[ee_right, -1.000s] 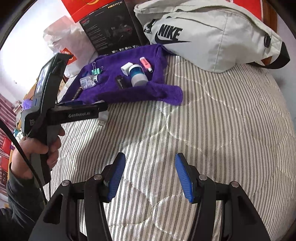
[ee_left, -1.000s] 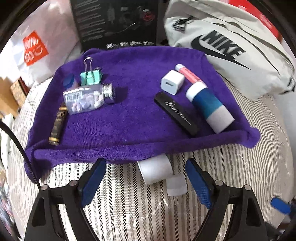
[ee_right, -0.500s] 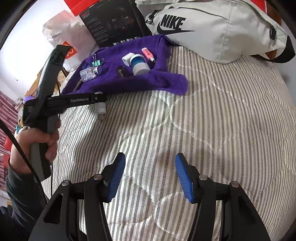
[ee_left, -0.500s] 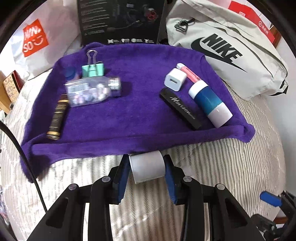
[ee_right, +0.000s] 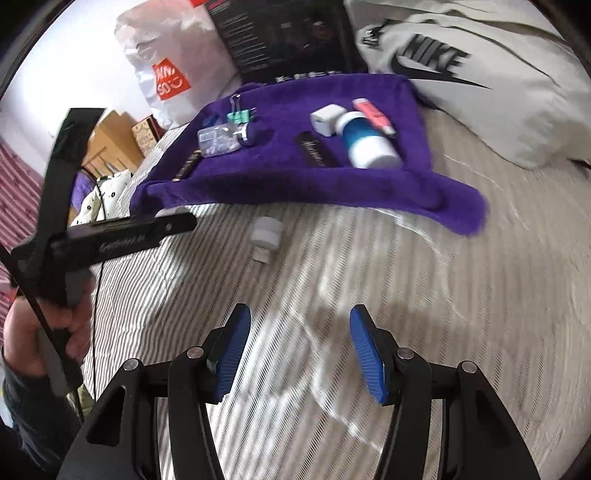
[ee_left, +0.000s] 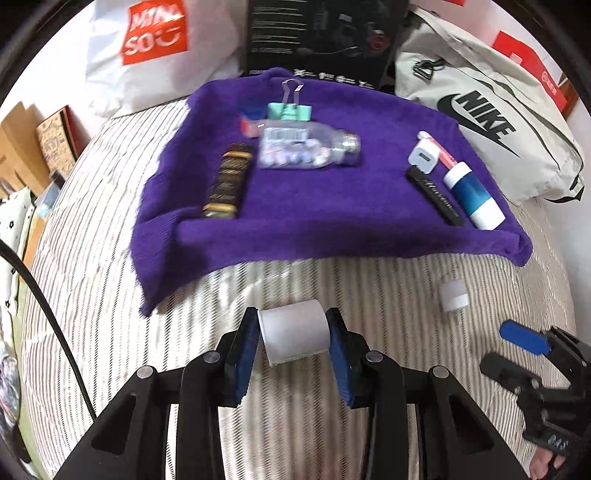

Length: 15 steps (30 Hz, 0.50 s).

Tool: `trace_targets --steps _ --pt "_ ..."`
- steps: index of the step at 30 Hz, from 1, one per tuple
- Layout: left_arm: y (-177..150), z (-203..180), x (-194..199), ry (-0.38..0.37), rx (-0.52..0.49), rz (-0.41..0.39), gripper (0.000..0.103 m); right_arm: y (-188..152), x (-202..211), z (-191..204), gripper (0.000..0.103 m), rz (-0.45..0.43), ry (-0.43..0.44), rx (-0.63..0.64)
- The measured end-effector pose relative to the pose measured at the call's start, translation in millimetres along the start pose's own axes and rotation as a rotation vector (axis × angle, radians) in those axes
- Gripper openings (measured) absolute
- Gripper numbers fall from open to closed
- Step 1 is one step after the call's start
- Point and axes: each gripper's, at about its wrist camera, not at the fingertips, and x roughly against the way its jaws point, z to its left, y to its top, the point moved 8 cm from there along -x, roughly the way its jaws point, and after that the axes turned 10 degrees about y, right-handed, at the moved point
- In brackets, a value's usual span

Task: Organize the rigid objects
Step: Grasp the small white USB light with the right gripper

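My left gripper [ee_left: 293,341] is shut on a white cylinder [ee_left: 293,332] and holds it over the striped bed, short of the purple towel [ee_left: 314,192]. On the towel lie a pill bottle [ee_left: 306,151], a teal binder clip [ee_left: 290,110], a dark tube [ee_left: 229,181], a white charger [ee_left: 424,158], a black bar [ee_left: 436,195], a pink tube [ee_left: 439,151] and a blue-white bottle [ee_left: 472,199]. A small white cap piece [ee_left: 453,295] lies on the bed; it shows in the right wrist view [ee_right: 266,234] too. My right gripper [ee_right: 299,350] is open and empty above the bed.
A grey Nike bag [ee_left: 491,122] lies at the back right. A black box [ee_left: 321,33] and a white Miniso bag [ee_left: 155,40] stand behind the towel. The bed's left edge [ee_left: 44,206] drops to clutter.
My left gripper shut on the white cylinder and lifted it back and left from the towel's edge. My right gripper moved closer to the towel and the small white piece.
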Motion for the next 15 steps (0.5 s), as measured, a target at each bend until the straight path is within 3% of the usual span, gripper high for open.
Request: trace_targets --steps 15 --pt "-13 12 -2 -0.066 -0.005 0.002 0.035 25 -36 9 0.051 -0.068 -0.064 -0.043"
